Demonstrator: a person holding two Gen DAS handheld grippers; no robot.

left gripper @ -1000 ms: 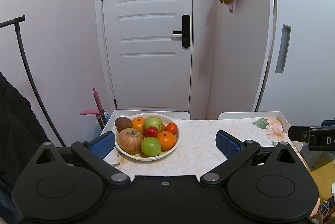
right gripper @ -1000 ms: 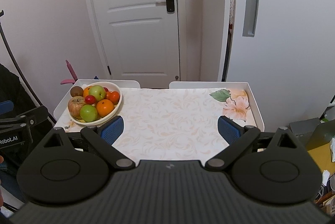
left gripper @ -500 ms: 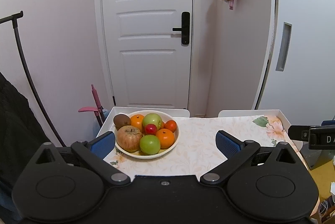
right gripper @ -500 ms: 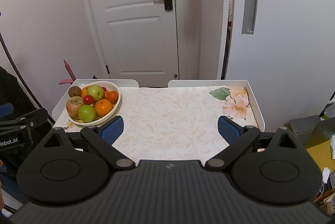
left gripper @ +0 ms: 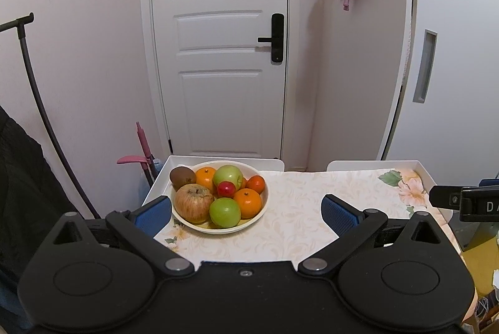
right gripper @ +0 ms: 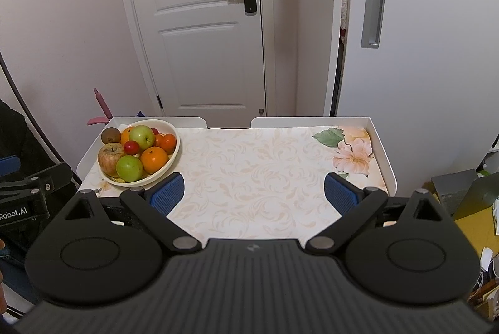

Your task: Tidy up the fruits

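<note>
Both tools, left (left gripper: 246,209) and right (right gripper: 253,190), are released and empty. Fruits (left gripper: 218,193) in the bowl (left gripper: 260,210) look round, smooth, slip-prone: grip each across its widest middle.

A: What colours are in the cream bowl (left gripper: 261,210)?

B: Two green apples (left gripper: 225,212), a russet-streaked apple (left gripper: 193,202), oranges (left gripper: 247,202), a small red fruit (left gripper: 226,189) and a brown kiwi (left gripper: 181,177).

A: And the cloth?

B: The tablecloth (right gripper: 255,178) is cream with a pale orange leaf pattern, plus a pink flower with green leaves at one corner. The tray (right gripper: 385,153) is white, and the pads (right gripper: 167,192) are blue on black.
</note>
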